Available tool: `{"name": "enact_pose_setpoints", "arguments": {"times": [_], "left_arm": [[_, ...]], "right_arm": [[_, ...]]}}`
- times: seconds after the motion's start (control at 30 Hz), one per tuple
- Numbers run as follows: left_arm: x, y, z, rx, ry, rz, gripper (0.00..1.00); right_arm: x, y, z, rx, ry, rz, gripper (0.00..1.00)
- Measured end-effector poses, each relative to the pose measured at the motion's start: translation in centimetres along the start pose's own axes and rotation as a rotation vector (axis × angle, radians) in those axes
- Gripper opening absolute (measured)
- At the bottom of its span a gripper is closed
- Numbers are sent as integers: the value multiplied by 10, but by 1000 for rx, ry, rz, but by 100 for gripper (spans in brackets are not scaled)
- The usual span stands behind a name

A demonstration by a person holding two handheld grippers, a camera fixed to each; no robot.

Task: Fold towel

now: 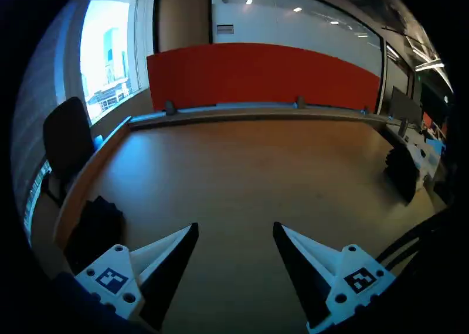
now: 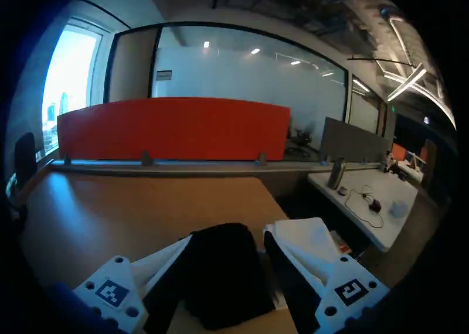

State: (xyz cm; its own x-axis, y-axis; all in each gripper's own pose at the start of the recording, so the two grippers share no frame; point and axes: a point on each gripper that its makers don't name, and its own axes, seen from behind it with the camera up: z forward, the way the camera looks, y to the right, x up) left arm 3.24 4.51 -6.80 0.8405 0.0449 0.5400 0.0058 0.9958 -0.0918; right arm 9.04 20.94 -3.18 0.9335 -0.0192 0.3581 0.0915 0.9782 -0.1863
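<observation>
In the right gripper view a black towel (image 2: 225,272) lies bunched at the near right corner of the wooden table (image 2: 117,217). My right gripper (image 2: 225,249) stands open, its two fingers wide apart on either side of the bunch; I cannot tell whether they touch it. In the left gripper view my left gripper (image 1: 234,231) is open over bare wooden table (image 1: 234,170) with nothing between its fingers. A dark bunched shape (image 1: 403,170), perhaps the same towel, sits at that table's right edge.
A stack of white folded cloth or paper (image 2: 305,237) lies just right of the black towel. A red divider (image 1: 258,73) stands along the table's far edge. A black chair (image 1: 67,137) and a dark object (image 1: 94,231) are at the left edge. A white desk (image 2: 375,199) stands farther right.
</observation>
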Motion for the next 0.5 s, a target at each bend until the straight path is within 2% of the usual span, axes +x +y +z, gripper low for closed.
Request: {"name": "enact_pose_setpoints", "arguments": {"times": [0.2,0.5], "left_arm": [[38,-9,-4,24,127,-32,94],[80,-19,-9,47,244,-44,94]], "right_arm": [[6,-3,-5,-6,18,-6,84],[18,-9,-8,-3,50,5,84]]}}
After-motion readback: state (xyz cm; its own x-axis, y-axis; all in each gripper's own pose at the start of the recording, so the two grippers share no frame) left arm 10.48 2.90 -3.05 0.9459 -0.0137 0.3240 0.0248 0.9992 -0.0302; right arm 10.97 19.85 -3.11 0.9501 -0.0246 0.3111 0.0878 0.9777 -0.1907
